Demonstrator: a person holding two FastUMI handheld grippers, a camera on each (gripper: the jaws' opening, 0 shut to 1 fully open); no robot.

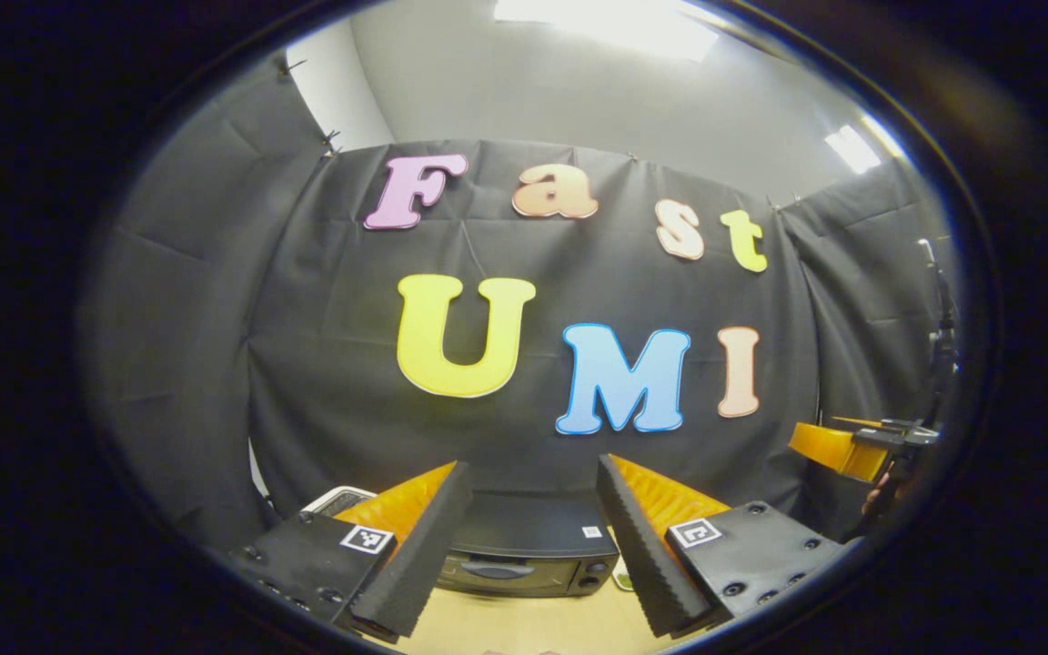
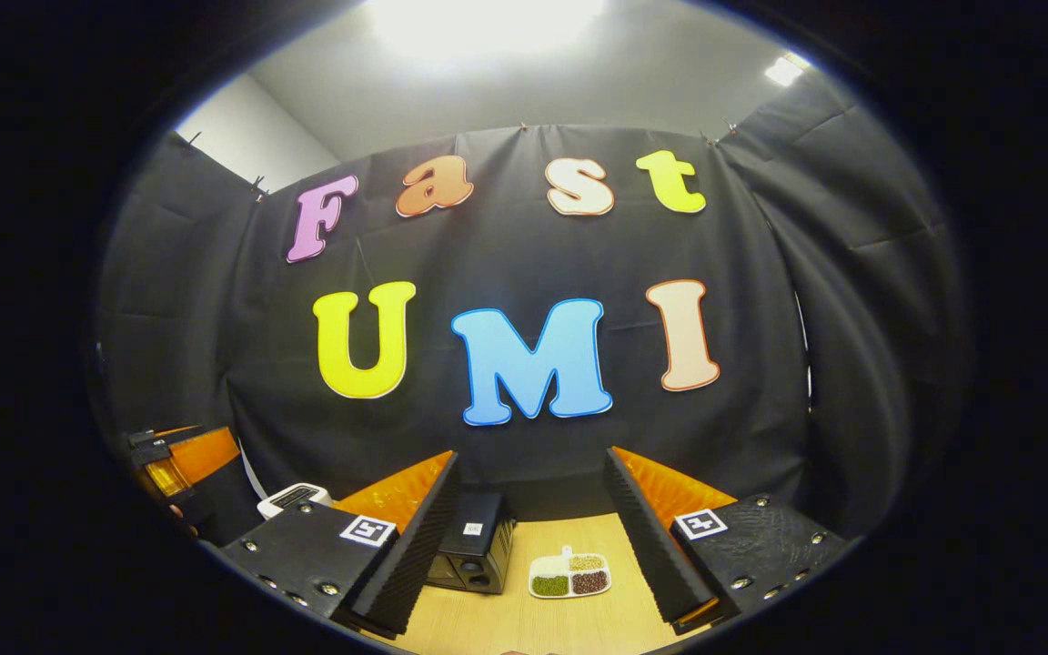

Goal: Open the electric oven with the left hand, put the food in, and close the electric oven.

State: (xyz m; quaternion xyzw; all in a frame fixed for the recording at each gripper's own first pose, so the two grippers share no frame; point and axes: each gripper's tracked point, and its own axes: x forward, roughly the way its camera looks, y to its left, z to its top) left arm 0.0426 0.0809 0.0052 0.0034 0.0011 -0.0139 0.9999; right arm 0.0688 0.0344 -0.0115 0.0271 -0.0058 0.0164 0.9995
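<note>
Overhead lights lit; wooden table point(image 2: 524, 619) bears oven point(image 1: 524, 550); both hand-held grippers agape.

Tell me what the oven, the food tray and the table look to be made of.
Oven: seemingly black painted metal, matte top, with a darker, likely glass door that catches a faint sheen. Food tray: white, smooth and slightly glossy, plastic or ceramic, hard to tell. Table: pale wood or wood-look laminate, with faint grain lines.

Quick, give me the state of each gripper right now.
Left gripper: open, holding nothing, aimed at the closed electric oven.
Right gripper: open, holding nothing, above the table near the food tray.
</note>
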